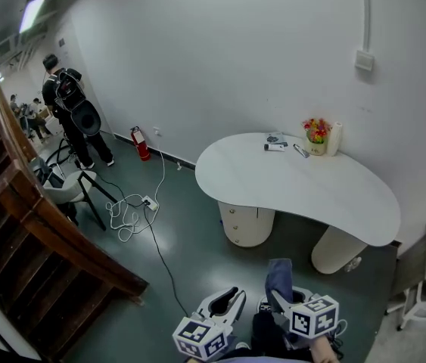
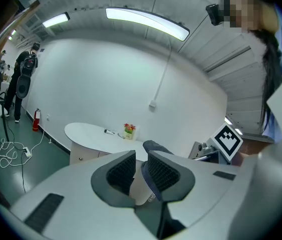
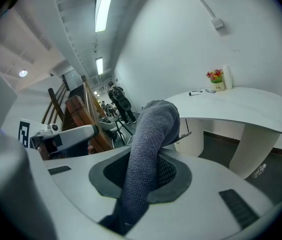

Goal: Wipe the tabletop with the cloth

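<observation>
the right gripper has its fingers clamped on the cloth, a soft, light, floppy knit, well apart from the white counter. it is probably best held bunched, as here. the left gripper has its fingers slightly apart, empty.

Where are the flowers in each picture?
Head view: flowers upper right, at the far edge of the white table.
Left gripper view: flowers small, near the centre.
Right gripper view: flowers upper right.
Shared landmark: the white table under them.
</observation>
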A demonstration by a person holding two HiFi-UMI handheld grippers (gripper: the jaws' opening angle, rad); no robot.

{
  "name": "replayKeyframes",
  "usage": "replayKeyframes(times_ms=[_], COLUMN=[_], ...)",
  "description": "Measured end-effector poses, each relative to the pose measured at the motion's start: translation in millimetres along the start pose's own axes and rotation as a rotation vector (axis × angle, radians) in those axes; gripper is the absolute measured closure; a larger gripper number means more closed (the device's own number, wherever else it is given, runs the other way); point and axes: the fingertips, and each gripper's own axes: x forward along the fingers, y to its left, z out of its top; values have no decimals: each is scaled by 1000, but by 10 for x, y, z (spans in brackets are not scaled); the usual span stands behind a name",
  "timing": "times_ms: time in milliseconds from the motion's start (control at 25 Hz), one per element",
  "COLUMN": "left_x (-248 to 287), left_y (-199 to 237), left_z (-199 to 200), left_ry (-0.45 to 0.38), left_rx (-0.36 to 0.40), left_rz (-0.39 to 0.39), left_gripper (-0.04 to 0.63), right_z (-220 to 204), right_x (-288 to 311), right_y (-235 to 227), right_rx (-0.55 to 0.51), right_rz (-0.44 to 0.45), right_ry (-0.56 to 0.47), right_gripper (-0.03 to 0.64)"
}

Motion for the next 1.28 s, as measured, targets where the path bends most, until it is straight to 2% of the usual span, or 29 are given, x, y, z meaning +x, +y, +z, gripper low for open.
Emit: replayKeyframes(times_ms=[120, 320, 520, 720, 1000, 1280], left_x=[291, 933, 1673, 2235, 2613, 2850], left_y=[211, 584, 874, 1060, 1251, 1542], left_z=[102, 445, 780, 1104, 1190, 1189], left_ry=[8, 1, -17, -46, 6, 49], left_rx=[17, 43, 31, 22, 77, 71], left_rz=[7, 22, 28, 42, 73, 69], left_gripper=[525, 525, 525, 525, 525, 525], right_z=[211, 758, 1302, 1630, 1895, 2085], right_x=[256, 714, 1083, 1306, 1538, 1856], right_y=[-264, -761, -1227, -1617, -1893, -2085], right_rx=[31, 25, 20, 13, 37, 42], right_rz=[12, 28, 56, 64, 84, 62], right_ry=[-9, -15, -16, -3, 1, 24], right_gripper=[546, 546, 546, 546, 546, 546])
